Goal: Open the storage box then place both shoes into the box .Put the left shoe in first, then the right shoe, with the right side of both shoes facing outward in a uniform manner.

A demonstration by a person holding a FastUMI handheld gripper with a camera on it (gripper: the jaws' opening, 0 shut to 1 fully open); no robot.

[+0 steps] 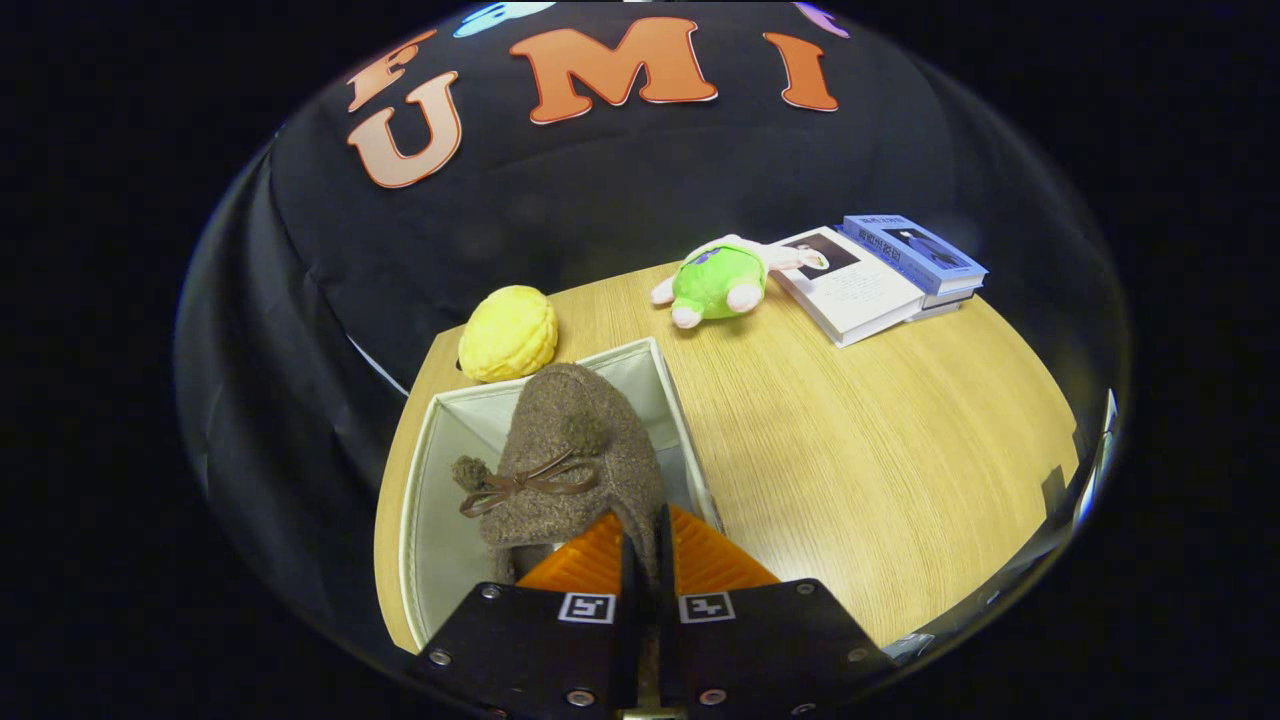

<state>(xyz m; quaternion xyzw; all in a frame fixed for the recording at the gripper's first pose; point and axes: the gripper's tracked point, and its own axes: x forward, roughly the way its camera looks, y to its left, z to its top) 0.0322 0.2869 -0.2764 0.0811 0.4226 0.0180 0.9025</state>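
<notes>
Fingers (646, 560) pinching brown felt shoe (570, 450), bow-trimmed

**A staged recording booth, not a lived-in room**

You are working in a booth set up for recording. A black cloth wall (620, 190) hangs close behind a light wood-grain table (880, 440) and wraps round its sides. What lies on the table looks like household props: a small stack of books (880, 275), a green and white plush toy (722, 280), a yellow lumpy ball (507, 334) and an open white fabric box (440, 480). You can see no furniture or room beyond the cloth.
</notes>
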